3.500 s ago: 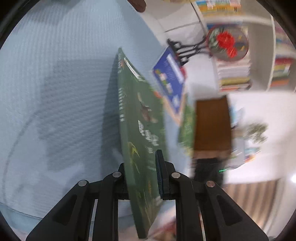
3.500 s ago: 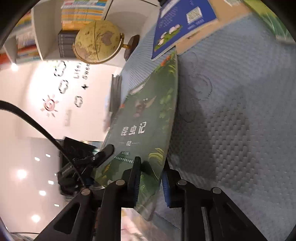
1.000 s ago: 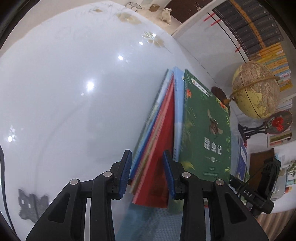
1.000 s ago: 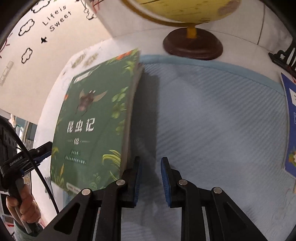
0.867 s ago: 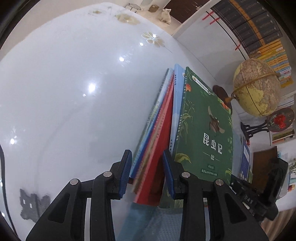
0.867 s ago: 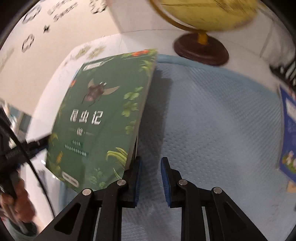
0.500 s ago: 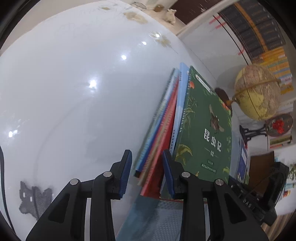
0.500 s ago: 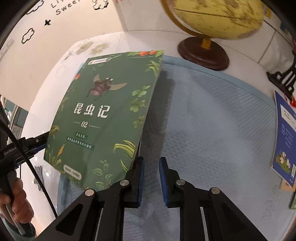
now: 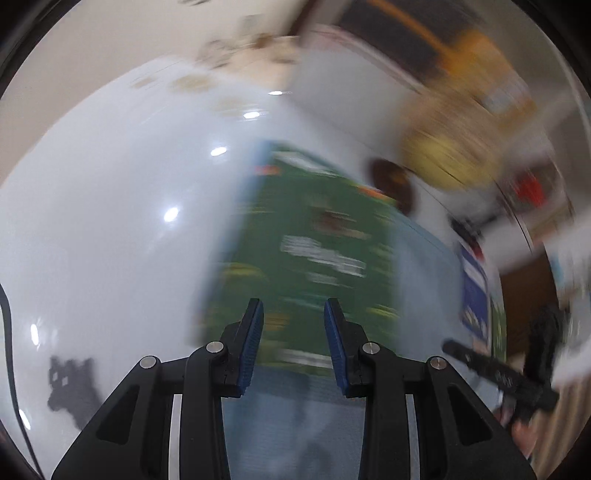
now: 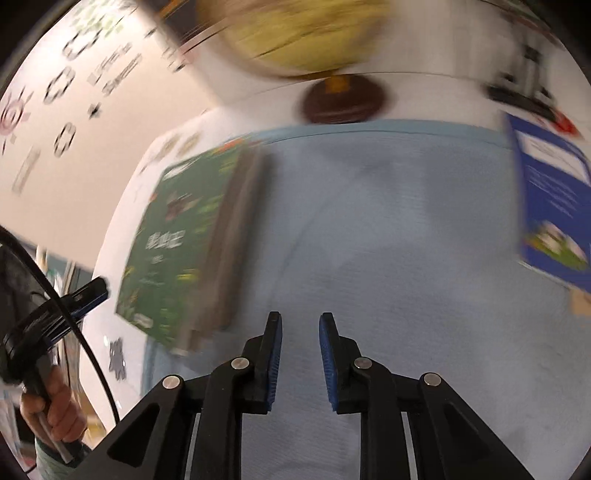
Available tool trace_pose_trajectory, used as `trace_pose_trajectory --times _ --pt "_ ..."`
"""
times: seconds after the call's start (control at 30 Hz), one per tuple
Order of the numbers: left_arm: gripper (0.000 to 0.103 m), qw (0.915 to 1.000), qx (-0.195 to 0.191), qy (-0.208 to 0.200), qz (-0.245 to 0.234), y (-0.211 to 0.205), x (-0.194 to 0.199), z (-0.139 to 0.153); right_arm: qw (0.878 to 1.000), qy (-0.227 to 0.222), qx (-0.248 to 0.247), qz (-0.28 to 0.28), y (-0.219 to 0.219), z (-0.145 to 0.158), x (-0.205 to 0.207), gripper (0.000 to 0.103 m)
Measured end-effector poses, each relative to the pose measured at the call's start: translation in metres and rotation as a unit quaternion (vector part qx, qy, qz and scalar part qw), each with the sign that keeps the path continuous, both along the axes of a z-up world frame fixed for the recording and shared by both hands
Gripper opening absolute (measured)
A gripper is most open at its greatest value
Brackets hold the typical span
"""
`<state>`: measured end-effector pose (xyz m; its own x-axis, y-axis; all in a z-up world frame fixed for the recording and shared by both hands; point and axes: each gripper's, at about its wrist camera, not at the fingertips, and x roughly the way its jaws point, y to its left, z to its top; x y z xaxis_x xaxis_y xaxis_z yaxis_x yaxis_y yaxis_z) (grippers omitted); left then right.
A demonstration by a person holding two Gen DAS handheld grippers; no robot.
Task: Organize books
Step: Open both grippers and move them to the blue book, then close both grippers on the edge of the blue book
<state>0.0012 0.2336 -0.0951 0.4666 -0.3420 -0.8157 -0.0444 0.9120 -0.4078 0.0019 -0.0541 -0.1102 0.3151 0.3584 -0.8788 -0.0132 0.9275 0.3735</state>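
Observation:
Both views are blurred by motion. A green book with an insect on its cover lies on top of a stack of books at the left edge of a blue mat. The right wrist view shows the same green book with the stack's page edges beside it. My left gripper hovers above the stack's near end, open and holding nothing. My right gripper hangs over bare mat to the right of the stack, its pads close together with nothing between them.
A globe on a dark wooden base stands behind the mat. A blue book lies at the mat's right side. The glossy white table stretches left of the stack. A hand holds the other gripper's handle.
The left gripper, which straddled the near edge of the lower books, has pulled up and away. The right gripper has drawn back from the green book. The stack now lies flat.

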Motion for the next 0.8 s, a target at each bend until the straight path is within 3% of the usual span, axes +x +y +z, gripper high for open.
trace_pose_trajectory --times 0.17,0.2,0.27,0.3,0.4,0.5,0.63,0.73,0.8 --pt "0.033 0.9914 -0.030 -0.011 -0.127 -0.132 0.012 0.017 0.996 -0.010 -0.002 -0.094 -0.119 0.004 -0.027 0.023" --pt "0.033 0.9883 -0.034 -0.005 -0.149 -0.163 0.017 0.014 0.994 -0.009 -0.003 -0.111 -0.142 0.005 -0.030 0.026" --pt "0.033 0.9828 -0.043 0.004 -0.180 -0.218 0.027 0.006 0.990 -0.010 0.000 -0.143 -0.186 0.006 -0.032 0.044" --pt "0.033 0.9810 -0.049 0.010 -0.188 -0.240 0.034 0.001 0.986 -0.019 0.001 -0.164 -0.212 0.007 -0.035 0.046" --pt "0.033 0.9790 -0.066 0.035 -0.190 -0.301 0.057 -0.022 0.982 -0.034 0.000 -0.186 -0.266 0.008 -0.027 0.046" --pt "0.033 0.9829 -0.034 0.040 -0.176 -0.349 0.078 -0.043 0.983 -0.041 0.002 -0.179 -0.296 0.002 -0.010 0.045" --pt "0.033 0.9879 -0.005 0.052 -0.146 -0.382 0.092 -0.065 0.987 -0.030 -0.015 -0.157 -0.311 -0.017 0.019 0.034" --pt "0.033 0.9877 0.005 0.065 -0.142 -0.391 0.098 -0.078 0.989 -0.026 -0.032 -0.142 -0.310 -0.030 0.031 0.032" --pt "0.045 0.9861 0.000 0.059 -0.155 -0.394 0.096 -0.076 0.990 -0.030 -0.026 -0.133 -0.309 -0.035 0.028 0.033"
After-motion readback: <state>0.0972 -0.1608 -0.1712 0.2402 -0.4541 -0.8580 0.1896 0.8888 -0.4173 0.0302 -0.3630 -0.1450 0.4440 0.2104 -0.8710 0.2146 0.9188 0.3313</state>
